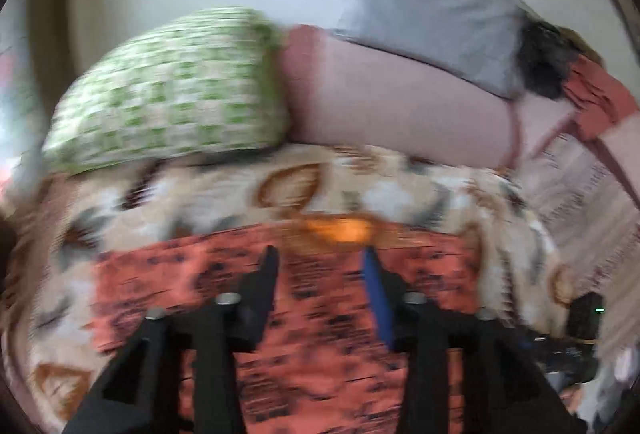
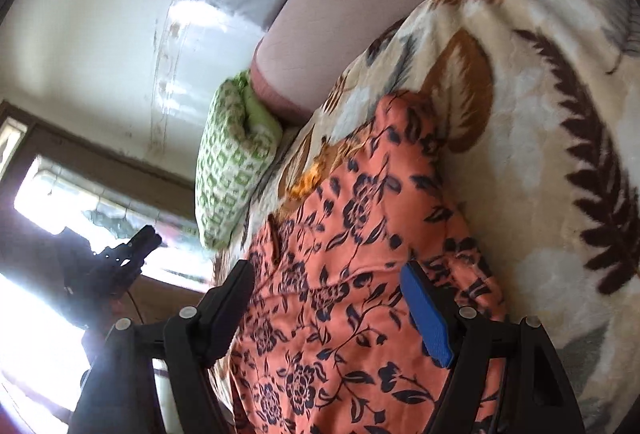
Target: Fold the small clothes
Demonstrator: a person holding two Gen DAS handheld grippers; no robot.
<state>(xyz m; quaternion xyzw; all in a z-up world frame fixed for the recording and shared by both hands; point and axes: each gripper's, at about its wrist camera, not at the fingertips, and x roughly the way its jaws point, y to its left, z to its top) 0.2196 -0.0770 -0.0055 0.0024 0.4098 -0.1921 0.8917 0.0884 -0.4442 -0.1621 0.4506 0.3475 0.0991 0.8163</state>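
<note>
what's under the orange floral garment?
The garment lies on a leaf-print blanket, which shows past its edges. Anything directly beneath the cloth is covered and cannot be told.

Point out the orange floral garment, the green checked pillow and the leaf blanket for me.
Garment (image 2: 352,274), right wrist view, middle of the floral cloth.
Pillow (image 1: 168,90), left wrist view, centre of its checked face.
Blanket (image 2: 540,138), right wrist view, bare part beside the dark fern leaf.
</note>
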